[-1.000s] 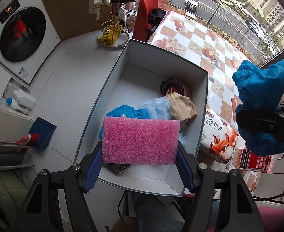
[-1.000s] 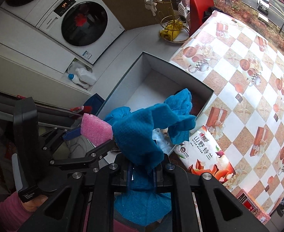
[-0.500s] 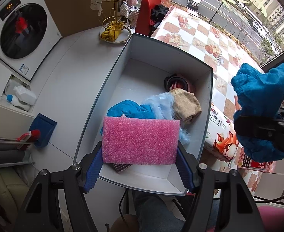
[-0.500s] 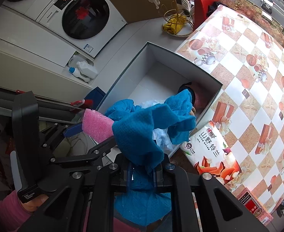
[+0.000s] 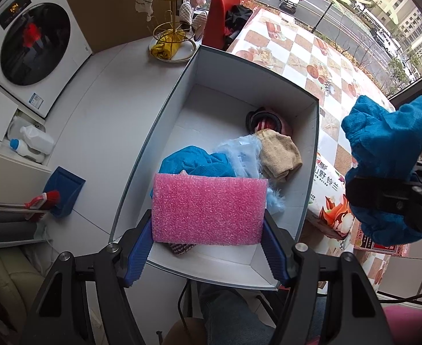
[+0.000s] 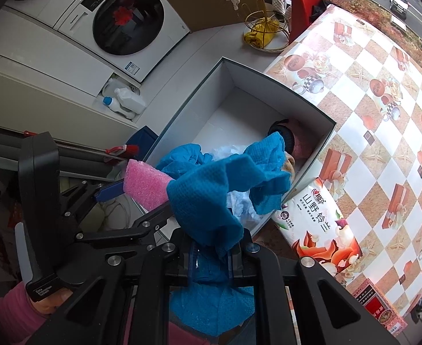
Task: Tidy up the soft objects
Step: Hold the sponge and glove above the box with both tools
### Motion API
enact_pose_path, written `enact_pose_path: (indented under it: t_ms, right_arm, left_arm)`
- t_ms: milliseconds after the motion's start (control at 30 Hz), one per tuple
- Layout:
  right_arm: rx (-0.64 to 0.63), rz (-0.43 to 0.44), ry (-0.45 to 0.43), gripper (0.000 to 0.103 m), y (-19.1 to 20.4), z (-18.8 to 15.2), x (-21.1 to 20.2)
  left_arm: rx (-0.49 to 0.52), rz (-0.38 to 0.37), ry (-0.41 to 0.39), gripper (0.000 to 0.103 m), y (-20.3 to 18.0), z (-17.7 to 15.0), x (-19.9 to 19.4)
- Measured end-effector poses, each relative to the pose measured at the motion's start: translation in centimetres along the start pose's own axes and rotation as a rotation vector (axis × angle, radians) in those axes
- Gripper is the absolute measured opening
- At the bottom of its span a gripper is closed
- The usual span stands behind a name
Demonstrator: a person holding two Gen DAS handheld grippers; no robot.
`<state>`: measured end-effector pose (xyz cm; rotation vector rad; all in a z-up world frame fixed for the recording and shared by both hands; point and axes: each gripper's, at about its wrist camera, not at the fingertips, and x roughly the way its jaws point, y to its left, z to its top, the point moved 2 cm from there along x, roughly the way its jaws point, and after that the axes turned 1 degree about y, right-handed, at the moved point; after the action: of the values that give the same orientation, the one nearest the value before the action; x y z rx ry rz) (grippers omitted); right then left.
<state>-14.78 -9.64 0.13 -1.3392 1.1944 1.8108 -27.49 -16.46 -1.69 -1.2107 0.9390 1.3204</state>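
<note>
The left gripper [image 5: 208, 247] points steeply downward and clamps a pink foam pad [image 5: 208, 208] by its two short ends; the blue finger pads [image 5: 137, 254] press against the foam on either side. The pad is held flat-faced over the near end of the grey box [image 5: 153, 132].

The right gripper [image 6: 215, 258] has its jaws fully closed on a blue cloth [image 6: 211, 201]. The cloth bunches above the jaws and hangs below them. In the left wrist view it sits to the right of the box, above the packet; in the right wrist view it covers the near part of the box opening.

Inside the box, near to far: a small dark patterned item [image 5: 182, 248], partly hidden under the foam pad; a second blue cloth [image 5: 193, 165]; a pale blue fluffy item [image 5: 242, 155]; a tan cloth [image 5: 281, 158]; and a pink and black item [image 5: 264, 122] at the right wall. The far half of the box floor is bare.

A printed packet [image 6: 317, 224] lies just beside the box's right wall on the checked tablecloth [image 6: 369, 86].

Farther off, a gold wire rack [image 5: 172, 38] with cloths stands on the white floor, and a washing machine [image 5: 32, 49] stands at far left.
</note>
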Motion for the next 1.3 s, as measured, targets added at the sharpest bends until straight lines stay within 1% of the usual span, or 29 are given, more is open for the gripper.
enact_pose_path:
  t_ms: [1300]
  right_arm:
    - [0.009,-0.002,0.017,0.015,-0.21,0.10,0.76]
  left_arm:
    - [0.020,0.002,0.025,0.073,-0.17,0.19,0.70]
